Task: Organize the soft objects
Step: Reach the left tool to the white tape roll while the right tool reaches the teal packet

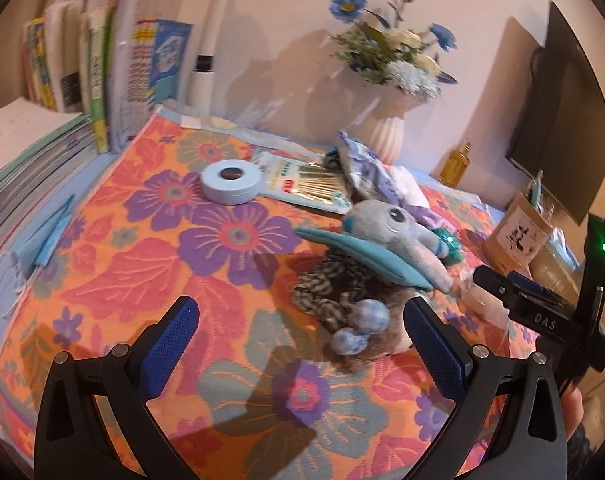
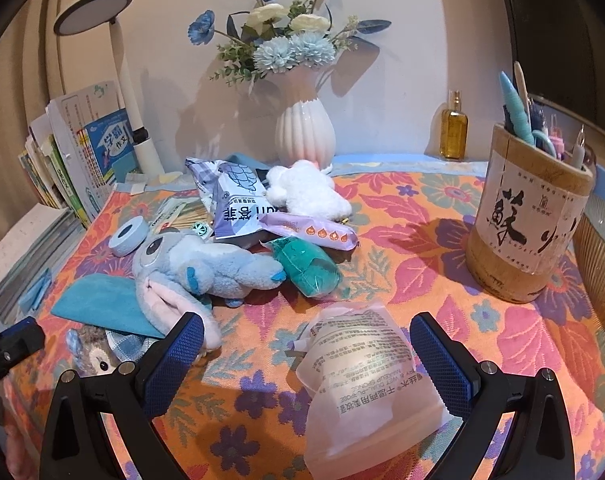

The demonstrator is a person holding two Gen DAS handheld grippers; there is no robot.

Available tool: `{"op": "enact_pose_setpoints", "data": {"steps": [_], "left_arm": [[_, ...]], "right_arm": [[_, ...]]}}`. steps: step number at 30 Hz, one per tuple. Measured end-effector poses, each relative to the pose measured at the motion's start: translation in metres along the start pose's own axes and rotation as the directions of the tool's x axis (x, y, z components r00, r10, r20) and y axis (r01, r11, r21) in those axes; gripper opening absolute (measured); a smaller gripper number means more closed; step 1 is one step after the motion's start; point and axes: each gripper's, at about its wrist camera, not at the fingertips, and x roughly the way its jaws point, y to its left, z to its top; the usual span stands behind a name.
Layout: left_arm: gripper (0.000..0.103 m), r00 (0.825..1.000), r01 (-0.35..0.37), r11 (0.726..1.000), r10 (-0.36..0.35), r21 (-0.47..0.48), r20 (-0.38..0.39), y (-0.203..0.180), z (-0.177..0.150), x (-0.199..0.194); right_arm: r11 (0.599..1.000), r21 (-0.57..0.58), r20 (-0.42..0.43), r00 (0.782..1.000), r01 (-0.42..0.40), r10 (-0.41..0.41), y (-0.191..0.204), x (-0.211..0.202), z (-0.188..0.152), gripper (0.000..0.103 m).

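My left tongs (image 1: 302,322) stand wide apart and hold nothing; they hover above the floral cloth (image 1: 150,264) on the bench, with the knitted brown toy (image 1: 342,300) lying between the blue pads, nearer the right-hand one, though I cannot tell whether that pad touches it. My right tongs (image 2: 307,340) are spread just as wide, and the frosted sponge packet (image 2: 366,380) lies between their pads on the cloth; neither pad seems to press it. The grey-blue plush (image 2: 206,268) lies on its side just beyond the left-hand pad, its long ear draped over a teal cloth (image 2: 102,304), and in the left wrist view the same plush (image 1: 390,228) rests on top of the knitted toy. Behind it a heap gathers: a green bundle (image 2: 306,268) touching the plush's foot, a purple wrapper (image 2: 314,232), a printed bag (image 2: 234,200) and a white plush (image 2: 306,188). A roll of blue tape (image 1: 230,180) sits apart to the left, near the books (image 1: 98,72), and a bamboo pen holder (image 2: 530,216) stands at the right.
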Motion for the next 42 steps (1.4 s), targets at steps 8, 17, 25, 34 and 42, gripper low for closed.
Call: {"op": "enact_pose_setpoints", "data": {"steps": [8,17,25,34,42], "left_arm": [[0.102,1.0,0.017,0.998,-0.016,0.058,-0.019,-0.017,0.004,0.012],[0.102,0.999,0.037,0.998,-0.037,0.052,-0.001,-0.019,0.018,0.018],[0.102,1.0,0.009,1.0,-0.009,0.025,0.001,-0.011,0.013,0.034],[0.102,1.0,0.005,0.999,-0.004,0.04,-0.012,-0.015,0.01,0.036],[0.102,0.985,-0.138,0.988,0.13,0.066,0.115,-0.022,0.006,0.016]], "right_arm": [[1.0,0.013,-0.02,1.0,0.006,-0.006,-0.003,0.002,0.001,0.103],[0.999,-0.008,-0.02,0.999,0.037,-0.037,0.0,0.004,0.001,0.103],[0.999,0.034,-0.032,0.999,0.03,-0.029,-0.008,0.005,0.002,0.103],[0.995,0.061,-0.028,0.997,0.08,-0.078,-0.012,0.006,0.003,0.103],[0.991,0.042,-0.029,0.992,0.124,-0.123,-0.008,0.008,0.002,0.103]]}}
